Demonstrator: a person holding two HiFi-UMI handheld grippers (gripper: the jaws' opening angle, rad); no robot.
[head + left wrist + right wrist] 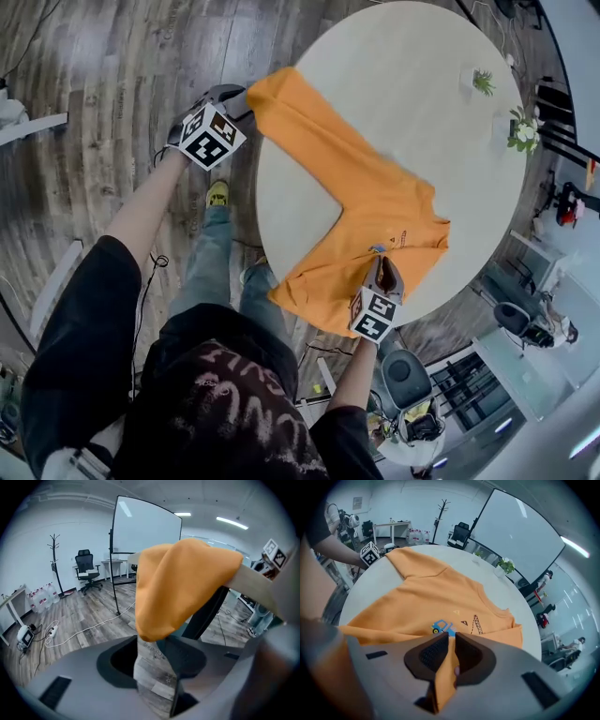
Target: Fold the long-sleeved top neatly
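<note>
Two grippers worked one orange long-sleeved top (375, 216) in the head view. It lay on the round pale counter (422, 84), body at the near right edge with the neckline toward the right. One sleeve (291, 117) stretched in a long diagonal up and left to the counter's rim, where the left gripper (239, 98) met its end. The right gripper (382, 262) sat on the body near the chest print.

From the left gripper view, the left gripper (154, 641) had its jaws standing well apart, wood floor (84, 616) showing between them. The sleeve's rounded end (187, 583) hung just at their tips, unpinched.

From the right gripper view, the right gripper (451, 637) was clamped on a fold of the top (436, 597). The garment spread away from it, neckline to the right, sleeve pointing off toward the far left rim.
</note>
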